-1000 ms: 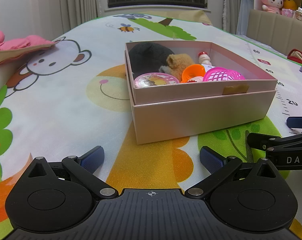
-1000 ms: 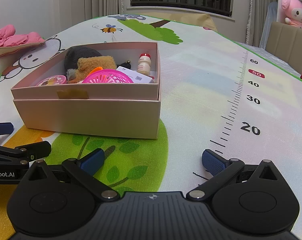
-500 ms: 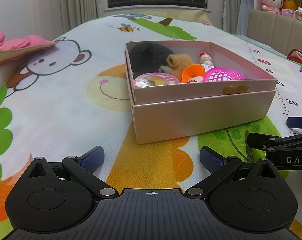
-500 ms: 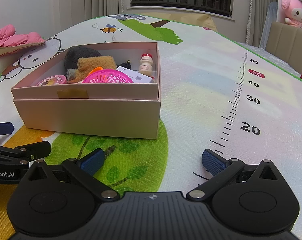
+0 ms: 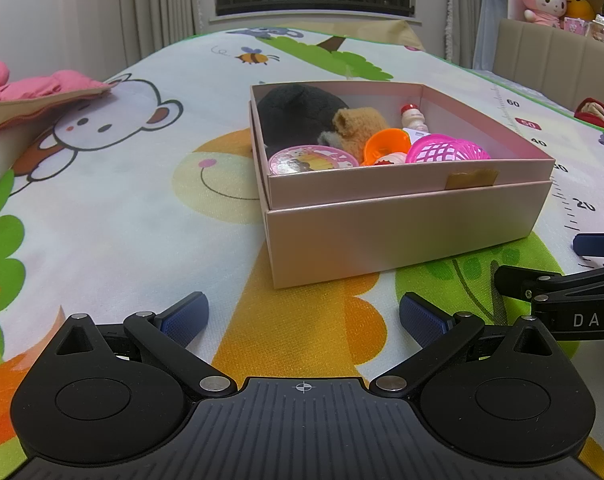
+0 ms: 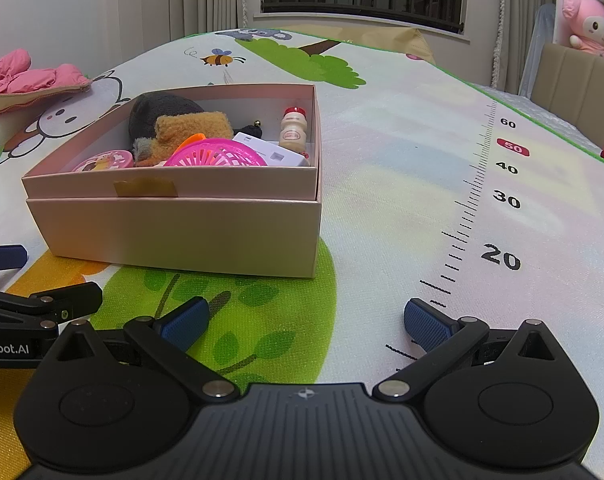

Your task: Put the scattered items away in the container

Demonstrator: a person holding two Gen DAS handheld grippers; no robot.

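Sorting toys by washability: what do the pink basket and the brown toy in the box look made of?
Basket: glossy moulded plastic, judging by its shine and open lattice. Brown toy: probably plush fabric, with a fuzzy, matte nap. Box: seemingly matte card.

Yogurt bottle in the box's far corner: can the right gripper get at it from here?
Probably yes: the yogurt bottle stands upright by the box wall, uncovered from above, and the right gripper is open and empty.

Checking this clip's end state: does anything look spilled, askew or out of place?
Nothing stands out. The toys sit inside the pink box on the play mat, none hanging over its rim. A strip of tape marks the front wall. Both grippers, left and right, are open and empty.
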